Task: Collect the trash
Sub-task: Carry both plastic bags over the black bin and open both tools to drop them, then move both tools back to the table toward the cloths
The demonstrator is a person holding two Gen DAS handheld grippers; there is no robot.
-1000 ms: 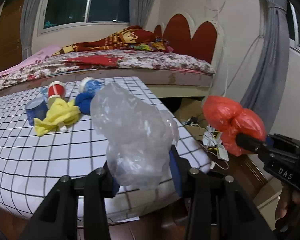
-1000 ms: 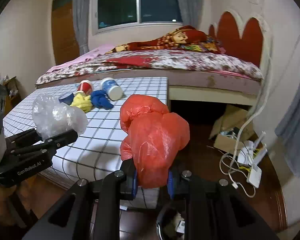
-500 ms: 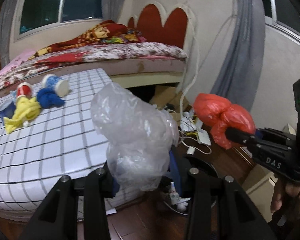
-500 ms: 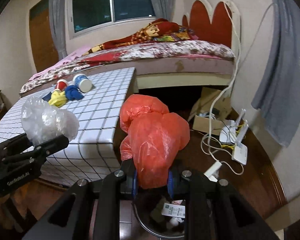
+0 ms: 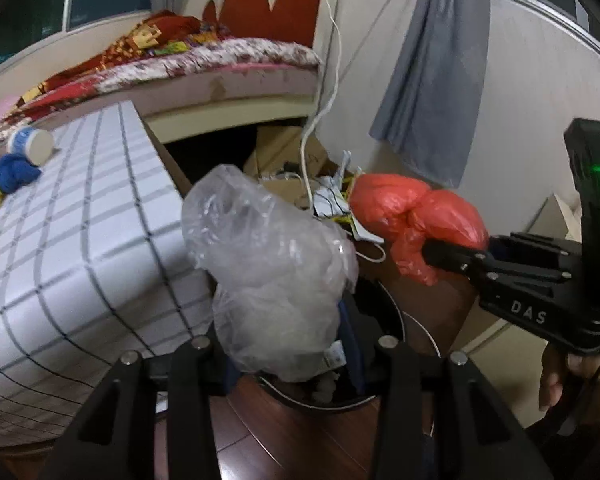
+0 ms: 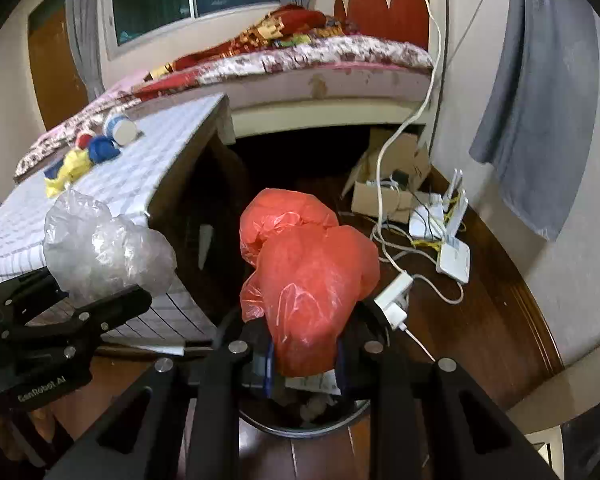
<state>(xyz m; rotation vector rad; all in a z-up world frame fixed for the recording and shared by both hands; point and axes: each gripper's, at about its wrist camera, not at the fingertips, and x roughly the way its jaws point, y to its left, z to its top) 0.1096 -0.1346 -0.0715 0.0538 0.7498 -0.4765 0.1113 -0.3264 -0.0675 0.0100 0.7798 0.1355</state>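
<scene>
My left gripper [image 5: 288,354] is shut on a crumpled clear plastic bag [image 5: 268,268] and holds it above a round dark trash bin [image 5: 332,396] on the floor. My right gripper [image 6: 304,364] is shut on a crumpled red plastic bag [image 6: 308,276], also above the bin [image 6: 304,420], which has trash inside. The red bag [image 5: 412,216] and right gripper show at the right of the left wrist view; the clear bag [image 6: 100,248] shows at the left of the right wrist view. More trash lies on the checked table [image 6: 148,176]: a yellow wad [image 6: 70,170], a blue wad [image 6: 102,150] and cups [image 6: 118,128].
The checked table's corner [image 5: 172,216] stands just left of the bin. A cardboard box [image 6: 388,176], white routers [image 6: 448,240], a power adapter [image 6: 394,292] and cables lie on the wooden floor to the right. A bed [image 6: 300,60] is behind, a grey curtain [image 6: 540,100] at right.
Both grippers have swung right and down, away from the table and over the trash bin, each still holding its bag. The bin now shows under both bags.
</scene>
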